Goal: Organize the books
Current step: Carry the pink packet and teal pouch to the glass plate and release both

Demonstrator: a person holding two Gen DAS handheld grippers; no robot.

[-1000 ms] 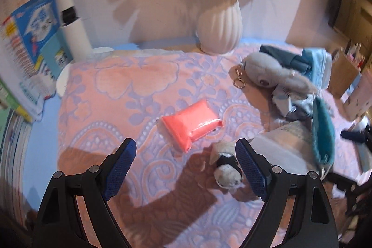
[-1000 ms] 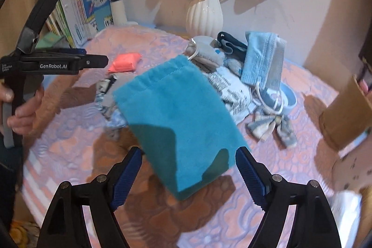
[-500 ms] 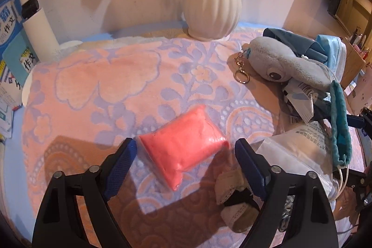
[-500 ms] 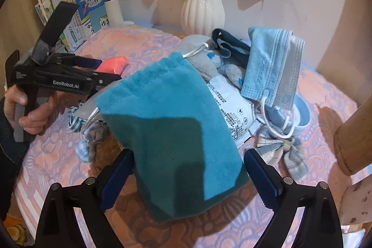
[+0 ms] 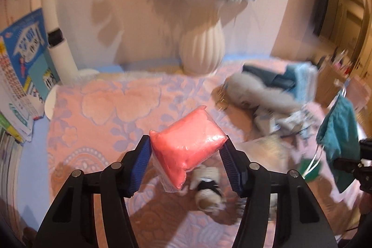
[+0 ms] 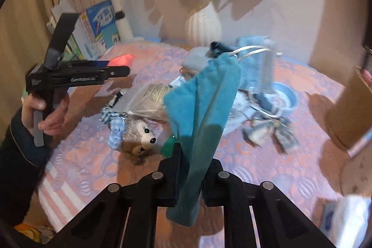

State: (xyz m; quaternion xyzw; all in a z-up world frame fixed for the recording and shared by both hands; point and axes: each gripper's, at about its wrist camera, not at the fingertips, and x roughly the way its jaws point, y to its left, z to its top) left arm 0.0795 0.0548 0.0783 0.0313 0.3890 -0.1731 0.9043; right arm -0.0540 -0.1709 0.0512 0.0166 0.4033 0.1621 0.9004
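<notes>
Now left fingers (image 5: 146,155) pinch pink packet (image 5: 187,147) (lifted); right fingers (image 6: 174,169) clamp teal pouch (image 6: 204,113).

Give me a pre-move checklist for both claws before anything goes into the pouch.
1. Left claw shut on pink packet: ok.
2. Packet lifted off the cloth: ok.
3. Right claw shut on teal pouch: ok.
4. Pouch mouth open: not ok, it hangs folded flat.
5. Toy hedgehog out from under the pouch: not ok.
6. Books undisturbed at the table's edge: ok.
</notes>
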